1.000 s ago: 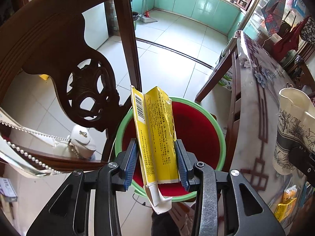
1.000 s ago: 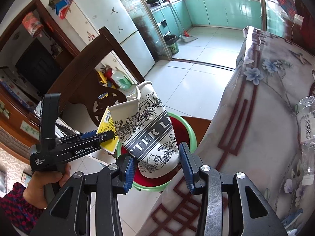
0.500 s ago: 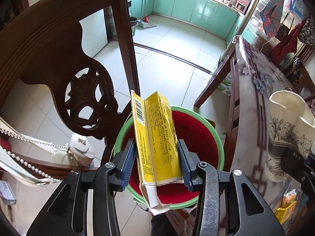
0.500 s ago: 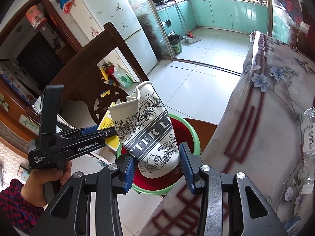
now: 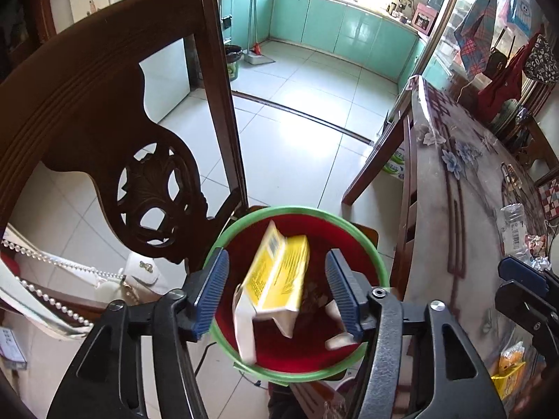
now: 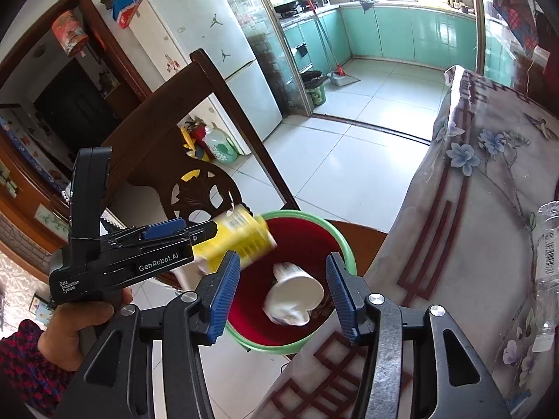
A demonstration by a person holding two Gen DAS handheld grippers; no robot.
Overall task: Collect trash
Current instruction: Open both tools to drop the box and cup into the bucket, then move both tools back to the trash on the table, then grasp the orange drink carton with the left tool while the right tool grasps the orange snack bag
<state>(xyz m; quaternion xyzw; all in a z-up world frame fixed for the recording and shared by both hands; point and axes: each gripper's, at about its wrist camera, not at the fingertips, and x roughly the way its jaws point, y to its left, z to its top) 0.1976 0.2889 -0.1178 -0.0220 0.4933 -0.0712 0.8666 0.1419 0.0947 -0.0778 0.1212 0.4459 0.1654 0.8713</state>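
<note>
— Yellow carton (image 5: 276,279), blurred, tilts between the spread blue pads of the left gripper (image 5: 277,293), touching neither pad, directly above the red bin (image 5: 297,352) with its green rim. What else does the left wrist view show?

— A carved dark wooden chair (image 5: 115,115) stands just left of the bin, and the cloth-covered table (image 5: 450,230) runs along the right. A clear plastic bottle (image 5: 513,230) lies on the table, well apart from the bin.

— And the right wrist view?

— The right gripper (image 6: 283,295) has its fingers wide apart, holding nothing, over the bin's (image 6: 344,248) near side. A white paper cup (image 6: 293,296) lies on its side inside the red interior. The left gripper (image 6: 195,234), held in a hand (image 6: 80,321), reaches in from the left with the carton (image 6: 237,237) blurred at its tip, over the bin's rim; whether carton and tip touch cannot be told here. The table (image 6: 464,244) fills the right, and the chair (image 6: 167,146) stands behind the bin.
</note>
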